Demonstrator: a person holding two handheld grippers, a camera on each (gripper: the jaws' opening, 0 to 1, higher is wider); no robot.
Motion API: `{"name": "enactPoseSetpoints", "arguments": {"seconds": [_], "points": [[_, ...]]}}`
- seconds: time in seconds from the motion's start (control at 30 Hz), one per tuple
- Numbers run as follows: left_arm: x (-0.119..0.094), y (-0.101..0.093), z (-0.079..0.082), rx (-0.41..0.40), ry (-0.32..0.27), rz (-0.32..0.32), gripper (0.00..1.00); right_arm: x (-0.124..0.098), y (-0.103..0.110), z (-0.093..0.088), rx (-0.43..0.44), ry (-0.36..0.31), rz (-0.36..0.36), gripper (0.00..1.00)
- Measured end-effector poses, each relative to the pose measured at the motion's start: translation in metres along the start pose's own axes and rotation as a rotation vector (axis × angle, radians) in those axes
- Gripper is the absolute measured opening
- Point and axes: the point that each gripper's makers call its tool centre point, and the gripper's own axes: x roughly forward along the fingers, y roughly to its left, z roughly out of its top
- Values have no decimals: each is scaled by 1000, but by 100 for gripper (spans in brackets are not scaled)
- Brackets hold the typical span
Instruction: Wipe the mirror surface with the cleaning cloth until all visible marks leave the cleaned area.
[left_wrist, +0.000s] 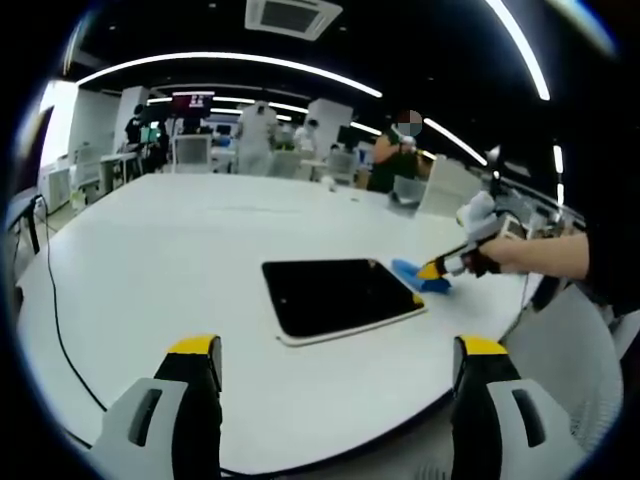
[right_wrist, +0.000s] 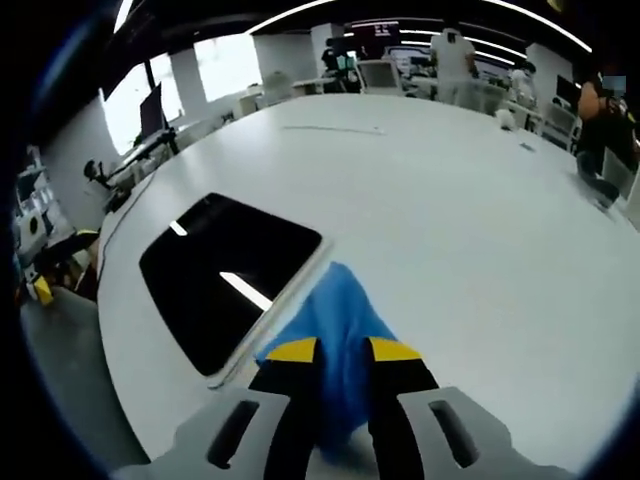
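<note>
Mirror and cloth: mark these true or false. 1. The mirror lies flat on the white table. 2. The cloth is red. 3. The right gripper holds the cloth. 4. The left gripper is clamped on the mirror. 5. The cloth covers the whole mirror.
1. True: the mirror lies flat on the white table.
2. False: the cloth is blue.
3. True: the right gripper is shut on the cloth.
4. False: the left gripper is open, short of the mirror.
5. False: the cloth sits at one edge of the mirror; the glass is bare.
</note>
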Motion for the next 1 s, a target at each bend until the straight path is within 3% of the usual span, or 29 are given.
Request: {"name": "enactPoseSetpoints", "arguments": {"seconds": [0.13,0.57,0.73,1.0], "points": [[0,-1,-1,-3,4,-8,96,2,2,0,-16,-28,11,6],[0,-1,-1,-1,9,-7,96,2,1,3,-4,-38,-1,3],[0,-1,-1,-2,6,-6,96,-1,-2,7,71,-37,-14,3],[0,-1,0,-3,0,-6,96,-13,-4,21,92,-61,-18,3]]}}
